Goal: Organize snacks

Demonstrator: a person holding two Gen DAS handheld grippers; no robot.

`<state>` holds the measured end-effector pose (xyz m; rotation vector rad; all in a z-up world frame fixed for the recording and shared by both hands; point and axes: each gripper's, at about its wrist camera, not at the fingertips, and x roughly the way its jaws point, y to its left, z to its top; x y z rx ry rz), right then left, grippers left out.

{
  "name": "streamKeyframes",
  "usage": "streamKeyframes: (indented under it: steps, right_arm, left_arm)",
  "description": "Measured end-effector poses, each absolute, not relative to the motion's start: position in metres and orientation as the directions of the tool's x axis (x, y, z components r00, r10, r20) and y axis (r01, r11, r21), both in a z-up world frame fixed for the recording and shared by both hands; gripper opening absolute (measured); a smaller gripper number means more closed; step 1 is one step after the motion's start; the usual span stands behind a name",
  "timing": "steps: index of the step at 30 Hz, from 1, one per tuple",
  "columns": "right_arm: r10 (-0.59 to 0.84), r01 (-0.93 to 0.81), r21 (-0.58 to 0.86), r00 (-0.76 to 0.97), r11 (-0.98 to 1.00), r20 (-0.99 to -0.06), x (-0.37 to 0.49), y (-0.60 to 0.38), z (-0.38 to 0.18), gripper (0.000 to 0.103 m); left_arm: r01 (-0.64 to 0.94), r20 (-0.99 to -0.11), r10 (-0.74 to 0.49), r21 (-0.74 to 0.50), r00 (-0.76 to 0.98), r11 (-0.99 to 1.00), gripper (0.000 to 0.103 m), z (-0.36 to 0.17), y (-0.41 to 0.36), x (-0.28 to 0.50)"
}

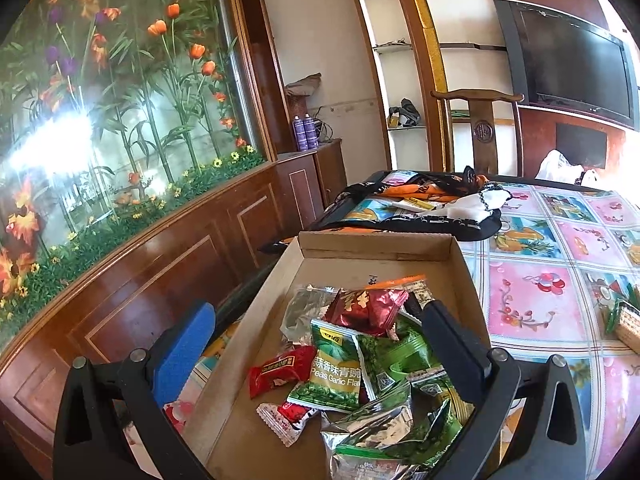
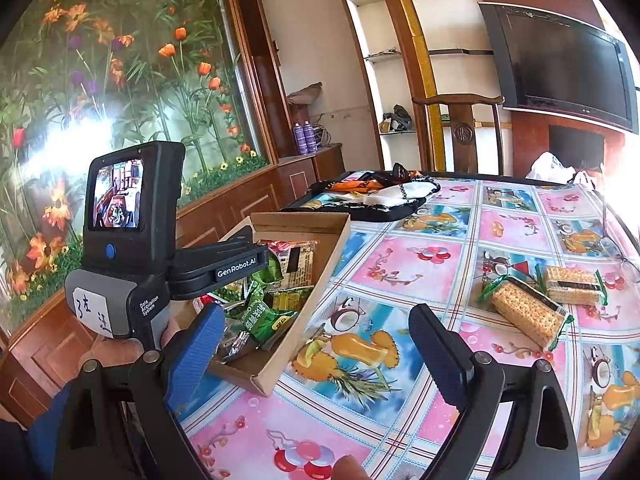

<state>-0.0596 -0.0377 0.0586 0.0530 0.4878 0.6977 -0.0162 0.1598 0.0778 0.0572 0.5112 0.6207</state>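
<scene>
flower mural [image 1: 100, 100] | wood panelling [image 1: 160, 272] | shelves [image 1: 400, 48] | wall TV [image 2: 568, 68] | carved chair [image 2: 464, 132]

We see our right gripper [image 2: 316, 344] at six o'clock, its fingers spread wide with nothing between them, above the patterned tabletop [image 2: 408, 268]. At nine o'clock our left gripper [image 2: 168, 264] reaches over the cardboard box [image 2: 320, 280], which holds a heap of green and red snack packets [image 2: 260, 312]. Toward three o'clock two wafer packs [image 2: 528, 312] lie on the tabletop, well apart from the box. At twelve o'clock a black-and-white cloth [image 2: 384, 200] sits on the far edge, a wooden chair [image 2: 460, 136] behind it.
</scene>
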Motion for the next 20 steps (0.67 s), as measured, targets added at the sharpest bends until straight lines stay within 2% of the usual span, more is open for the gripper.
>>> streamKeyframes:
  steps: [14, 20]
  right_arm:
    - [0.623, -0.602, 0.200, 0.660, 0.773, -0.419, -0.059, -0.035, 0.056, 0.096]
    - [0.612, -0.595, 0.188, 0.670, 0.781, -0.420, -0.057, -0.036, 0.055, 0.096]
  left_arm:
    - [-0.550, -0.467, 0.560, 0.174, 0.684, 0.817, 0.103, 0.080, 0.169, -0.016]
    - [-0.572, -0.473, 0.553, 0.118, 0.686, 0.812, 0.103, 0.084, 0.179, -0.023]
